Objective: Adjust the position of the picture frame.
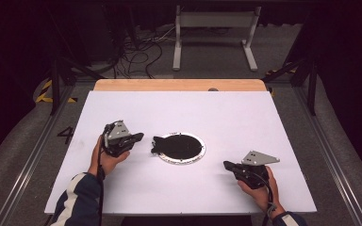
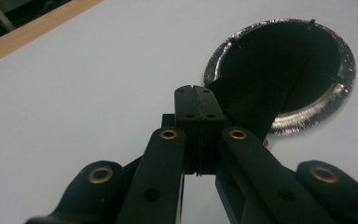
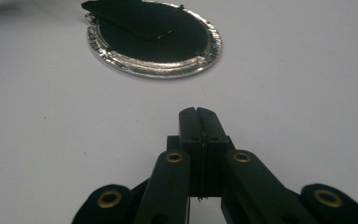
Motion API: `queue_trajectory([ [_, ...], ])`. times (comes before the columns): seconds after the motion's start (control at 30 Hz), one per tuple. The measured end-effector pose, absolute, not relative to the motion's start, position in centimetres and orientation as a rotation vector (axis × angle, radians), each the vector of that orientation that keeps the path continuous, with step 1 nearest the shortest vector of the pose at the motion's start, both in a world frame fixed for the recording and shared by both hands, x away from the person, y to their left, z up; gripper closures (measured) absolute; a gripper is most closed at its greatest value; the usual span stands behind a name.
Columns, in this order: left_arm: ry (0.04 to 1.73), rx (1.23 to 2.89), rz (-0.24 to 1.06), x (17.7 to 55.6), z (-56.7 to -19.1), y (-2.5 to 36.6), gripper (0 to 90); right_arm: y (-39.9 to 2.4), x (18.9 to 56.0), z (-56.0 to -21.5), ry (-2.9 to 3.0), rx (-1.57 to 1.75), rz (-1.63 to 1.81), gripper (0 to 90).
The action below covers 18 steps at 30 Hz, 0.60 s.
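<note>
Since both tools sit empty, the next grab wants jaws spread first, then a low approach to the loose edge; right hand-held gripper (image 1: 227, 165), nearest, has jaws pressed together on nothing, well short of the dish; left hand-held gripper (image 1: 139, 137) is likewise closed w/ nothing btwn, tips just beside the black cloth (image 1: 162, 142); cloth lies in the foil-rimmed round dish (image 1: 202, 149) mid-table (image 1: 245, 113), one corner spilling over the rim twd the left tool.
</note>
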<state>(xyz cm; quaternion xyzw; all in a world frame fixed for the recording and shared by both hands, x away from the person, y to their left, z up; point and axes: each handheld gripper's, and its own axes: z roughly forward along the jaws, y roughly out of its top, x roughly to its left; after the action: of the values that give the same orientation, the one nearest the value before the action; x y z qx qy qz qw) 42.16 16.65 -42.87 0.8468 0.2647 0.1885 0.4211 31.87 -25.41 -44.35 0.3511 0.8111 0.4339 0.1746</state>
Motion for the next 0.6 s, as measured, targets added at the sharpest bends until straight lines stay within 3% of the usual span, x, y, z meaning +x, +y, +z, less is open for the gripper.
queue_trajectory([
  [0.6,0.719,2.244,0.428,46.5,-45.2,12.8,89.9,-19.3,33.7,-45.1,2.438,0.885,1.224,90.0],
])
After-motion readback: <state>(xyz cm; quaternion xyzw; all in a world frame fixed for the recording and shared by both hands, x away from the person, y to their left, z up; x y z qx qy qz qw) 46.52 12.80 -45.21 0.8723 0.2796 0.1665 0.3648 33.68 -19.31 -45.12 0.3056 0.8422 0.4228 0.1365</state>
